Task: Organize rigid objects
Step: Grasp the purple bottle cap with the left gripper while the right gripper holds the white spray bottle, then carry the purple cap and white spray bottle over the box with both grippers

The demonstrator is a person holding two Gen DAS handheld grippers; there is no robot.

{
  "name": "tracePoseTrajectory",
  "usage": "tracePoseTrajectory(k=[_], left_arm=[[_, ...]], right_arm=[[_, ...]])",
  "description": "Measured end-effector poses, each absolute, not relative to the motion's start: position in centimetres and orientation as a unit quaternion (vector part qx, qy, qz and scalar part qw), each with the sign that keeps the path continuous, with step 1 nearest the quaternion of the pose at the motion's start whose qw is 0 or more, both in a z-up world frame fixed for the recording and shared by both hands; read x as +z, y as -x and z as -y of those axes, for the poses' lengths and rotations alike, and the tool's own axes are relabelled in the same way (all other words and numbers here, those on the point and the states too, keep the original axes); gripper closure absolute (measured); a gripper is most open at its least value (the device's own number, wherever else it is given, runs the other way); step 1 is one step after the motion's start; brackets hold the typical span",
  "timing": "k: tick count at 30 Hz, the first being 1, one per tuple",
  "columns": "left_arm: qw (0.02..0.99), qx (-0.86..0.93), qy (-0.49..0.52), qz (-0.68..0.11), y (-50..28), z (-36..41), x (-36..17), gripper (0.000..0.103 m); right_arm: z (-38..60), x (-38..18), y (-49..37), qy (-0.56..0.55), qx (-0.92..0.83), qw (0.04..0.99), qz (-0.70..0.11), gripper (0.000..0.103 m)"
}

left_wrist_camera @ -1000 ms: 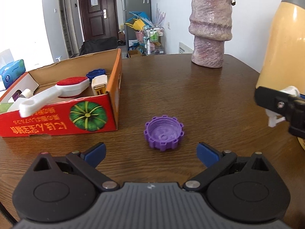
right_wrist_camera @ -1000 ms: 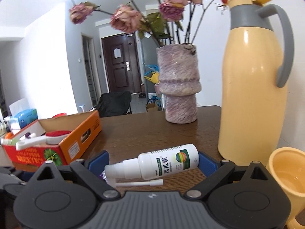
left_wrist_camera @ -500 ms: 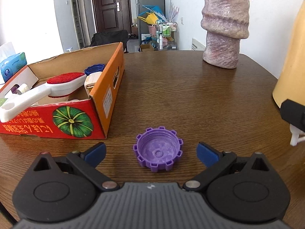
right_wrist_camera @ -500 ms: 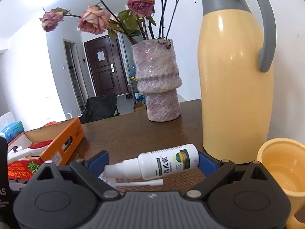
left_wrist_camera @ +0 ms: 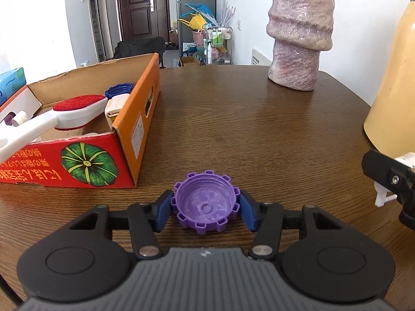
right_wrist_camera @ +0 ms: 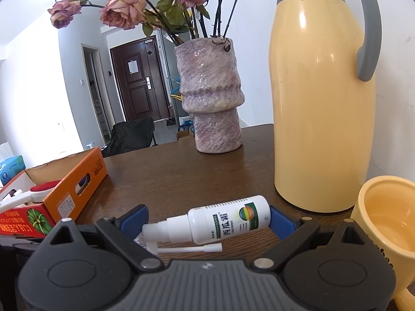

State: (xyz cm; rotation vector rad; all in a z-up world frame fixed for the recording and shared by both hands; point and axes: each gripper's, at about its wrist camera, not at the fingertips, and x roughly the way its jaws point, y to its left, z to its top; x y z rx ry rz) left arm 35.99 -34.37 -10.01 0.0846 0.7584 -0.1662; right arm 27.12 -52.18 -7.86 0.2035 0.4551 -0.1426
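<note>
The left tongs [left_wrist_camera: 205,211] sit low over the brown wooden bench [left_wrist_camera: 233,119], and their jaws are closing on a purple cap [left_wrist_camera: 205,205] that lies open side up between the two blue pads [left_wrist_camera: 163,213]. Both pads look to be touching the cap's toothed rim, one on each side.

Ahead of these tongs and to their left stands an orange and red cardboard box [left_wrist_camera: 135,140] with a green pumpkin printed on its near wall. Inside it lie a white brush with a red pad [left_wrist_camera: 75,110], a blue cap [left_wrist_camera: 118,91] and a cream-coloured object just beside the brush. Far ahead to the right stands a pinkish stone vase [left_wrist_camera: 301,33], and at the right edge rises a yellow jug [left_wrist_camera: 391,98].

The right tongs [right_wrist_camera: 207,223] hold a small white spray bottle [right_wrist_camera: 228,223] crosswise. Its flat base presses on the right pad; its nozzle end reaches the left pad, though whether it touches there cannot be made out. A thin white tube runs under the bottle, nearer the tongs' body. Beyond these tongs stands the vase [right_wrist_camera: 210,98] with dried roses [right_wrist_camera: 122,10], to the right the jug [right_wrist_camera: 321,103] with its grey handle, and just right of the tongs a yellow mug [right_wrist_camera: 386,223]. The box [right_wrist_camera: 75,181] lies ahead to the left.
</note>
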Motion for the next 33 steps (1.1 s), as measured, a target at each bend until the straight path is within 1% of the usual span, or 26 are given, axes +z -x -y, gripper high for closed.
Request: tracePoseTrajectory(k=[18, 33], left_arm=[[0.935, -0.095, -0.043, -0.340, -33.7, 32.3, -8.6, 0.048], [0.936, -0.096, -0.030, -0.337, -31.1, 27.7, -8.0, 0.048]], right_arm=[[50.8, -8.2, -27.0, -0.073, -0.076, 0.967, -0.232, 0.005], [47.2, -8.3, -25.3, -0.064, -0.080, 0.969, -0.226, 0.005]])
